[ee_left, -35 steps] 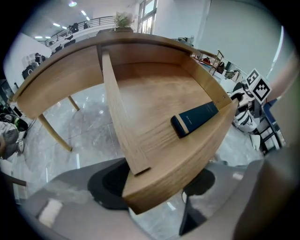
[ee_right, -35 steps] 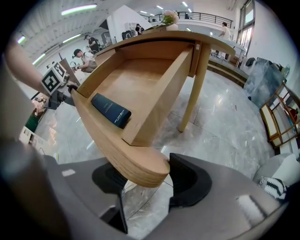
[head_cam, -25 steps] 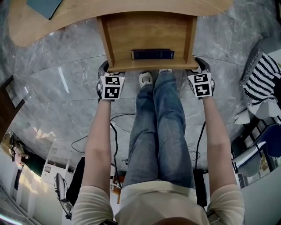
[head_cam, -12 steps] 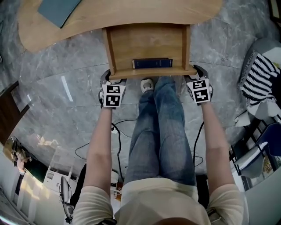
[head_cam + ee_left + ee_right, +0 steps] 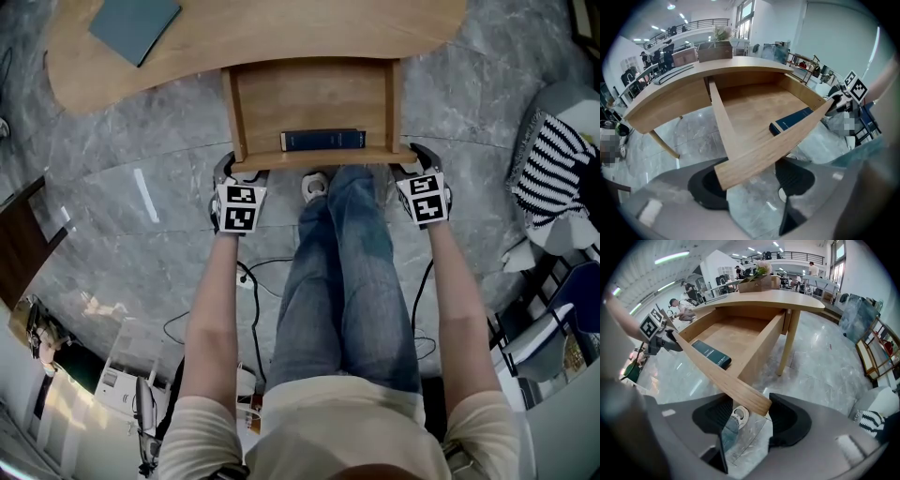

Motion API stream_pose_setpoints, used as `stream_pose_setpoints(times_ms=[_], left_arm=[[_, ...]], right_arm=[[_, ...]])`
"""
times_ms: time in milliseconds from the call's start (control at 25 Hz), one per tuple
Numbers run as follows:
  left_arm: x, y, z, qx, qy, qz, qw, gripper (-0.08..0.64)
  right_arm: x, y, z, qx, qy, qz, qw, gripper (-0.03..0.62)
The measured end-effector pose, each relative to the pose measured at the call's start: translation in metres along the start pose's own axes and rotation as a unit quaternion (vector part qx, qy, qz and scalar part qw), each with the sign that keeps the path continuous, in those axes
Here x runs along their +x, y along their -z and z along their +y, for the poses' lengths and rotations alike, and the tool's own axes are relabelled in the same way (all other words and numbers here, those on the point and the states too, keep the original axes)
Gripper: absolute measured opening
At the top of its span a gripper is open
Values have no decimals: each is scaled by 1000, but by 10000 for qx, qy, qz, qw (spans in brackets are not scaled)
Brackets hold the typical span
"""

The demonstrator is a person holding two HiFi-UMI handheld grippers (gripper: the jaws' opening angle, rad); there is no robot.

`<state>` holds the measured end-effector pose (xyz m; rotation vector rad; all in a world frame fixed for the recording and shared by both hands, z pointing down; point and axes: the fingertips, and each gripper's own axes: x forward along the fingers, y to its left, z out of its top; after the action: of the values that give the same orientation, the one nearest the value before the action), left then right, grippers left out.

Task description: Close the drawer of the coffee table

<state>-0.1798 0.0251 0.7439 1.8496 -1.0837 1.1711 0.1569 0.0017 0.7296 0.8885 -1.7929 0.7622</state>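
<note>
I read a grey marble floor (image 5: 131, 197) across the whole field. A teal notebook (image 5: 134, 26) lies flat at upper left. A dark blue book (image 5: 321, 141) lies flat, set crosswise. A black-and-white striped cloth (image 5: 548, 169) sits at right. Black cables (image 5: 246, 281) trail over the floor.

Drawer standing open, pulled well out of the coffee table.

The drawer (image 5: 311, 98) is a shallow box of pale wood with a flat floor, straight side walls and a plain front panel (image 5: 319, 157). It juts out level from under the table's near edge, about midway along that edge, and its back end runs under the top. The coffee table (image 5: 281, 26) is of the same pale wood. It has a long, curved top with rounded ends on slim legs (image 5: 787, 341) and stands on a grey marble floor (image 5: 141, 187).
</note>
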Motion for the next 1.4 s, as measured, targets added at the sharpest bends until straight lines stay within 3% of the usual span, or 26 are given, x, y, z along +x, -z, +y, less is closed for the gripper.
stream_pose_setpoints(times_ms=[440,1400], left_arm=[[7,-23,18,185,-106,-46,9998,302],[29,-75,44,96,-193,-62,9997,302]], right_arm=[[7,-21,-8,45,-23,-116,9999,238],[26,-72,-44,4,13,-260,9997,236]])
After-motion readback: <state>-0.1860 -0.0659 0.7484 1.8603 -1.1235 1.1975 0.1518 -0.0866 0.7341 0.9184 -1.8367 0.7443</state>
